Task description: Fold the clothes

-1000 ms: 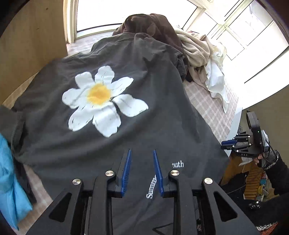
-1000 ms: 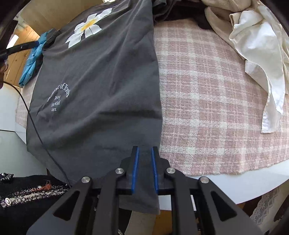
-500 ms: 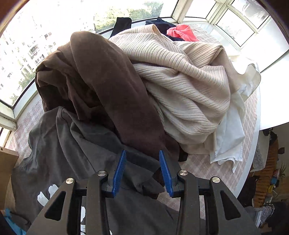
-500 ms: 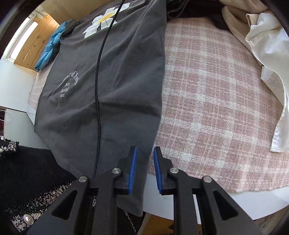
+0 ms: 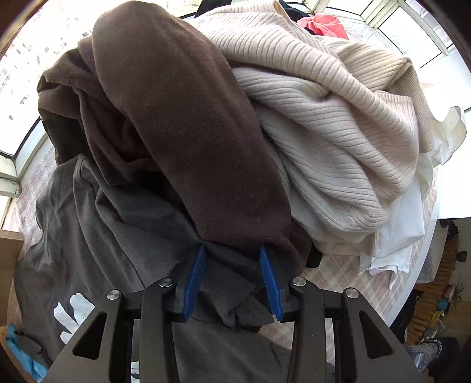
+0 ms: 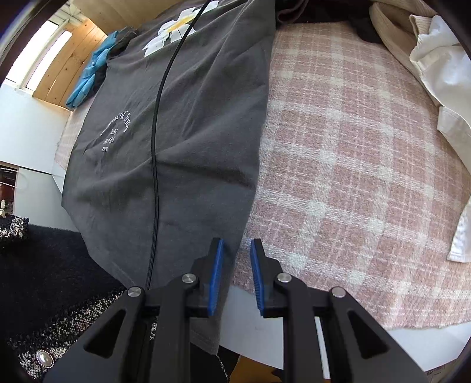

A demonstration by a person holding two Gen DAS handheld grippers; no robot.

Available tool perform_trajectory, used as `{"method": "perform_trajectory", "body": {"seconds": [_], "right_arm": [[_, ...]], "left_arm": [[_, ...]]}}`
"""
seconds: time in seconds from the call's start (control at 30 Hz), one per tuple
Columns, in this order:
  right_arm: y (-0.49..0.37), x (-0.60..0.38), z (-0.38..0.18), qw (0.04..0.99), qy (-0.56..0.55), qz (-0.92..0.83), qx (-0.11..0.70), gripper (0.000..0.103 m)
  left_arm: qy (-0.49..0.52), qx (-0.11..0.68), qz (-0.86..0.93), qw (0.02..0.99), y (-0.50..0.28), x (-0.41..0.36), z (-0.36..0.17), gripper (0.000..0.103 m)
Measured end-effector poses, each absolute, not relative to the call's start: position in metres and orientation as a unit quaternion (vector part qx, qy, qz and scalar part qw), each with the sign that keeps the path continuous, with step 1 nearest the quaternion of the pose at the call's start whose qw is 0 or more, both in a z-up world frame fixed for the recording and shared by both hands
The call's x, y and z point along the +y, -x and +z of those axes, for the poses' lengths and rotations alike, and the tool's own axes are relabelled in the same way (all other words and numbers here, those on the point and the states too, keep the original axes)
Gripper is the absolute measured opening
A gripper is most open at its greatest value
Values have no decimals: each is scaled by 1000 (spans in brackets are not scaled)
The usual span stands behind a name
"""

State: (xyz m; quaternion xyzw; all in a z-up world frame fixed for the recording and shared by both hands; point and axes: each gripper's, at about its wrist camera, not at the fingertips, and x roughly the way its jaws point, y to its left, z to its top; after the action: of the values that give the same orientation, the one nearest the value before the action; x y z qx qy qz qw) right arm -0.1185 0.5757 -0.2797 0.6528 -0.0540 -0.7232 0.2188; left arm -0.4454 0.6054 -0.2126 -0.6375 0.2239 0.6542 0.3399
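The dark grey cotton T-shirt with a white daisy print (image 6: 188, 141) lies spread flat on the round table covered by a pink-and-cream checked cloth (image 6: 353, 153), its hem hanging over the near edge of the table and its collar end reaching toward the far edge, where the laundry heap sits.

The right gripper (image 6: 235, 265) points steeply down at that near edge. Its blue pads stand a little apart, and the shirt's right side edge runs down between them; the cloth lies against the left pad while the right pad shows a clear gap, so nothing is pinched. A thin black cable (image 6: 156, 165) lies lengthwise across the shirt, past the small white lettering.

The left gripper (image 5: 232, 280) points straight down at the far end of the shirt. Its jaws are closing, with a bunched fold of the grey fabric between them, but the pads do not visibly press it yet.

Only the left wrist view shows the heap: a brown fleece garment (image 5: 188, 117) draped over the shirt's top, a cream ribbed knit sweater (image 5: 338, 123) beside it, a white cloth (image 5: 397, 229) beneath that, and a coral-pink item (image 5: 323, 25) at the far edge.

Only the right wrist view shows the printed lettering, the whole flower, a bright blue crumpled cloth (image 6: 91, 73) at the table's left edge, and the person's dark speckled sleeve (image 6: 59, 309).
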Motion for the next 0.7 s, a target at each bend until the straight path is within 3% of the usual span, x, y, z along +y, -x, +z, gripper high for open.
{"method": "perform_trajectory", "body": {"seconds": [0.07, 0.37, 0.5, 0.7], "right_arm": [[119, 577, -280, 220, -652, -723, -56, 19], [110, 581, -280, 230, -642, -730, -39, 20], [109, 575, -281, 240, -634, -735, -37, 32], [106, 565, -280, 240, -620, -747, -7, 33]], "left_arm": [[638, 225, 652, 342, 444, 603, -218, 5], [613, 151, 676, 381, 440, 554, -174, 3], [593, 113, 696, 390, 446, 526, -133, 3], [559, 96, 723, 394, 472, 518, -80, 0]]}}
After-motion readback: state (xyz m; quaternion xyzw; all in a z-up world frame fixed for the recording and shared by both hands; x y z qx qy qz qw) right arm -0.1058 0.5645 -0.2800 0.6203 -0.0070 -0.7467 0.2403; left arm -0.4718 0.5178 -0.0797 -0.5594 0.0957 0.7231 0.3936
